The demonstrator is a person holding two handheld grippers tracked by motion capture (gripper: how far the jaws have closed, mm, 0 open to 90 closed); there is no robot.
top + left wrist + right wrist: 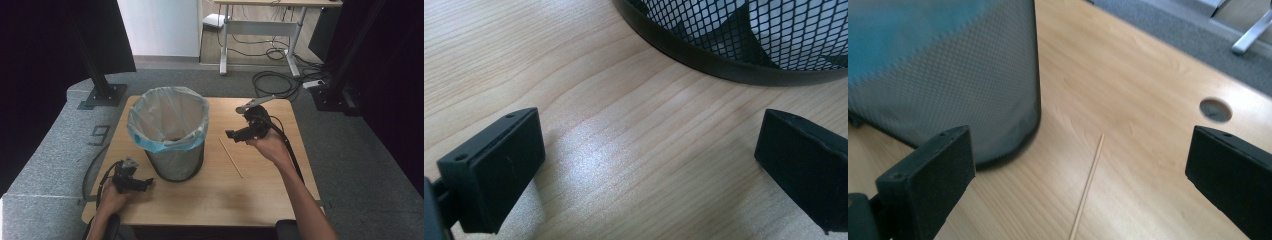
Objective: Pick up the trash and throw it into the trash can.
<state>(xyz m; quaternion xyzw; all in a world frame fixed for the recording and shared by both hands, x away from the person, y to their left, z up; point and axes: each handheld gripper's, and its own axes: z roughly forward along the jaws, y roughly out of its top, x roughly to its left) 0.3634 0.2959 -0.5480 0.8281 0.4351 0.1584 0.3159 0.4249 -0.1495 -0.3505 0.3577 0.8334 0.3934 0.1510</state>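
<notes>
Your right gripper (235, 134) hangs wide open above the stick (230, 157) right of the bin (170, 132), likely lining up a pickup, while your left gripper (142, 184), also wide and empty, rests at the bin's foot.

We seem to be in a lab or office: grey carpet (350, 150), cables (280, 82) on the floor, a height-adjustable desk (260, 30) far behind the wooden table (215, 195).

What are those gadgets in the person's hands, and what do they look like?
Two black handheld tools. Each claw, left and right, ends in two flat, blocky black jaws. Black cables trail from both. A grey plate tops the right one. Forearms are bare, without sleeves.
</notes>
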